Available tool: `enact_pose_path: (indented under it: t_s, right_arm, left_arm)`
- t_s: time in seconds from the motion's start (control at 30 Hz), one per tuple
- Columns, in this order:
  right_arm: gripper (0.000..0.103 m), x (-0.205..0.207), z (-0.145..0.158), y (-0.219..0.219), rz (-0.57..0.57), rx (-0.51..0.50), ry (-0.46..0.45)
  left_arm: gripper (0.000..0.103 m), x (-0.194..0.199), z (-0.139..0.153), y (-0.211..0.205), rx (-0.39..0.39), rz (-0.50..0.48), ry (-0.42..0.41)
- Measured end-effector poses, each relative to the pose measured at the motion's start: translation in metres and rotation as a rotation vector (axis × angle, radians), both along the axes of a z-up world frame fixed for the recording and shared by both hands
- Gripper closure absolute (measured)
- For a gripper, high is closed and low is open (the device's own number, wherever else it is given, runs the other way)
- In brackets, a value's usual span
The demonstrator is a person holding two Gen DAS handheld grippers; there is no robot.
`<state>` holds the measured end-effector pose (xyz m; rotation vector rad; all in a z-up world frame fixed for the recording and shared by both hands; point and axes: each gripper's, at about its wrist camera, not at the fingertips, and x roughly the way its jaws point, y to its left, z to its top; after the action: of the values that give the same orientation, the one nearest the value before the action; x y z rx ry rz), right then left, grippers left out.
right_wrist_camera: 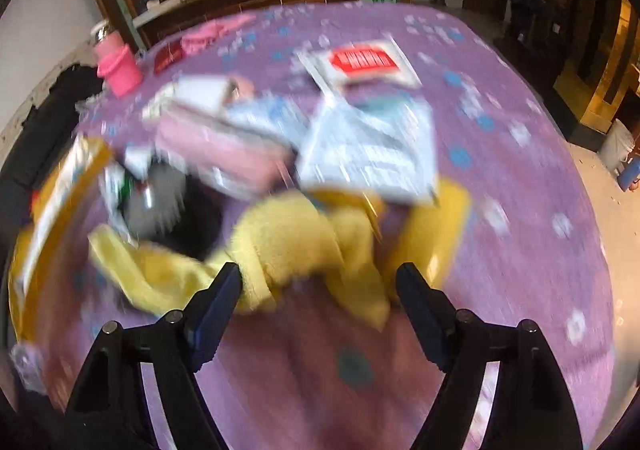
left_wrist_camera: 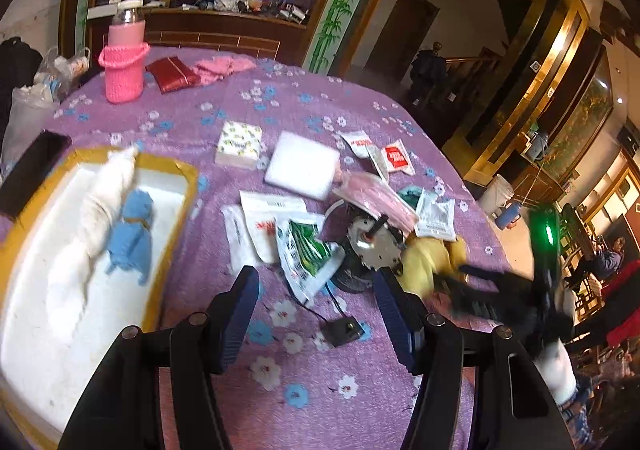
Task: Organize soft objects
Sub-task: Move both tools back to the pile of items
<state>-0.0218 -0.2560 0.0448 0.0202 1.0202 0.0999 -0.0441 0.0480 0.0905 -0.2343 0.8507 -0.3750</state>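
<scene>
A crumpled yellow cloth (right_wrist_camera: pixel 296 242) lies on the purple flowered tablecloth (right_wrist_camera: pixel 500 170). My right gripper (right_wrist_camera: pixel 320 290) stands open astride its near edge, the left fingertip (right_wrist_camera: pixel 228 286) at the fabric; the view is blurred. The left wrist view shows the same yellow cloth (left_wrist_camera: pixel 428 258) with the right gripper (left_wrist_camera: pixel 456 282) over it. My left gripper (left_wrist_camera: pixel 316 306) hangs open above bare tablecloth, with nothing between its fingers. To its left, a white foam tray with a yellow taped rim (left_wrist_camera: pixel 176 166) holds a white cloth (left_wrist_camera: pixel 100 206) and a blue soft toy (left_wrist_camera: pixel 132 234).
Mid-table lie a small motor (left_wrist_camera: pixel 372 246) with a cord and black switch (left_wrist_camera: pixel 344 330), a pink mask pack (left_wrist_camera: pixel 372 198), a white pad (left_wrist_camera: pixel 302 164), a napkin pack (left_wrist_camera: pixel 239 144) and several sachets. A pink bottle (left_wrist_camera: pixel 124 62), red pouch (left_wrist_camera: pixel 172 72) and pink cloth (left_wrist_camera: pixel 220 66) sit at the back.
</scene>
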Motion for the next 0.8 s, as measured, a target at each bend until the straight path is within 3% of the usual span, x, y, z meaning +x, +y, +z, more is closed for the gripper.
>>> enact_pose_path:
  t_s: [0.13, 0.27, 0.43, 0.63, 0.8]
  right_arm:
    - [0.024, -0.036, 0.01, -0.037, -0.023, 0.055, -0.029]
    - [0.024, -0.037, 0.02, -0.074, -0.108, 0.107, -0.065]
    - [0.024, -0.004, 0.022, -0.084, -0.124, 0.213, -0.066]
    - [0.024, 0.062, 0.029, -0.071, -0.093, 0.25, -0.103]
    - [0.024, 0.103, 0.015, -0.064, -0.088, 0.276, -0.045]
  left_arm:
    - [0.04, 0.01, 0.005, 0.005, -0.001, 0.002, -0.008]
    - [0.04, 0.021, 0.005, -0.011, -0.009, -0.035, 0.003]
    - [0.04, 0.031, 0.004, -0.052, 0.024, -0.106, -0.003]
    - [0.04, 0.071, 0.001, -0.06, -0.007, -0.07, 0.058]
    - [0.04, 0.108, -0.003, -0.065, -0.01, -0.069, 0.112]
